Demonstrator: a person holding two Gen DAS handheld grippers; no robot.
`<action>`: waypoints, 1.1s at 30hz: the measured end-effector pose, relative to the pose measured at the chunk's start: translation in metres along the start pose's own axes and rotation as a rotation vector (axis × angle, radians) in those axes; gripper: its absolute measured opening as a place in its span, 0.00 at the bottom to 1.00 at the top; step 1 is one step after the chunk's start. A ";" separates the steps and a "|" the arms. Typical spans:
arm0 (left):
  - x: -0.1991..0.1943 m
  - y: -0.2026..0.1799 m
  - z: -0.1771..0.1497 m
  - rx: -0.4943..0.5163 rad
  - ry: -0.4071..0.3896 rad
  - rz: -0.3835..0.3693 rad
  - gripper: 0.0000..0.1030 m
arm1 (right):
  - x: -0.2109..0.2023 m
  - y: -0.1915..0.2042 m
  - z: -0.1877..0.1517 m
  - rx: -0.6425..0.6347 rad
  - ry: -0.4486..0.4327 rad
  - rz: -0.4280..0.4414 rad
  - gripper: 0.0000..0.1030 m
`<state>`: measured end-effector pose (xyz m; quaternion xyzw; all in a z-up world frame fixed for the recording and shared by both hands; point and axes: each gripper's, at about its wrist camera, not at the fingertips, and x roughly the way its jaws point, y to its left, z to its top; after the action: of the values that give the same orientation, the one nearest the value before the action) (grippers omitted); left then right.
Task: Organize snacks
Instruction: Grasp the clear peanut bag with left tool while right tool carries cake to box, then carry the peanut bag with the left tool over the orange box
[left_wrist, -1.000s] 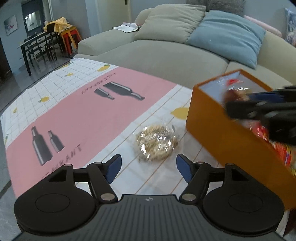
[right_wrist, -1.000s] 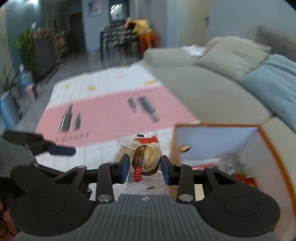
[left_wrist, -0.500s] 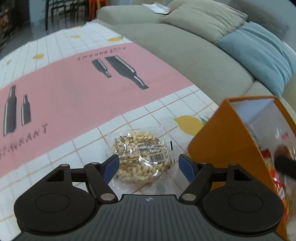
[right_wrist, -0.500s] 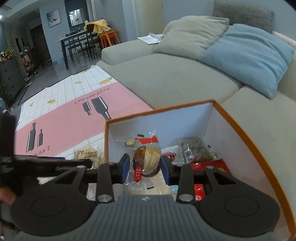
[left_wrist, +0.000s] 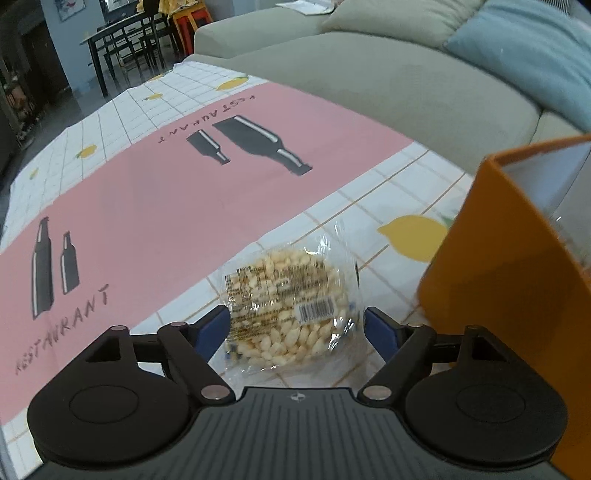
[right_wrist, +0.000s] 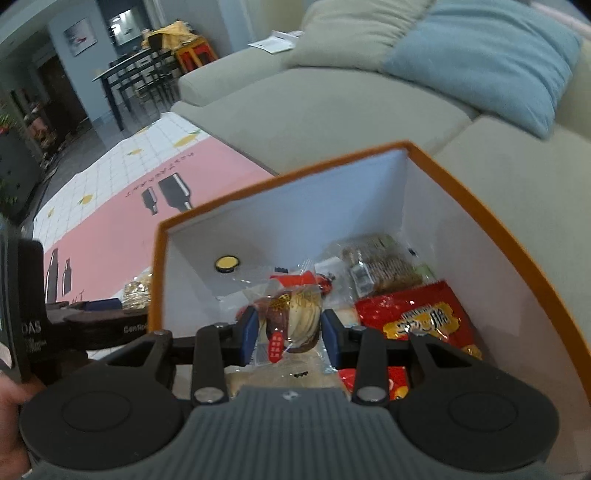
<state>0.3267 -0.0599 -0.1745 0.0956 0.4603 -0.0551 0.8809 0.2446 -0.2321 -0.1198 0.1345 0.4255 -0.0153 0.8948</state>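
Snacks risk: left gripper (left_wrist: 293, 330), jaws just opening wide around the puffed-rice packet (left_wrist: 286, 306), may crush it; right gripper (right_wrist: 290, 332) holds a wrapped pastry (right_wrist: 295, 317) over the orange box (right_wrist: 491, 240).

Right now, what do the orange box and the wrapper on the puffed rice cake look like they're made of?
Orange box: probably rigid cardboard, matte orange outside, plain white inside, with thin straight walls. Puffed rice cake wrapper: clear thin plastic film, glossy and crinkled, with glare and a printed barcode.
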 end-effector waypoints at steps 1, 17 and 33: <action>0.004 0.001 0.000 -0.001 0.022 -0.002 0.94 | 0.000 -0.002 -0.001 0.002 0.000 -0.004 0.35; -0.014 0.022 -0.019 -0.119 0.026 -0.117 0.85 | 0.002 -0.007 -0.003 0.014 0.015 0.014 0.35; -0.140 -0.007 -0.010 -0.068 -0.143 -0.293 0.85 | -0.015 -0.021 -0.003 -0.042 -0.011 -0.121 0.35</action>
<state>0.2373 -0.0632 -0.0656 -0.0063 0.4068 -0.1740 0.8968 0.2303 -0.2526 -0.1149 0.0897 0.4279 -0.0611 0.8973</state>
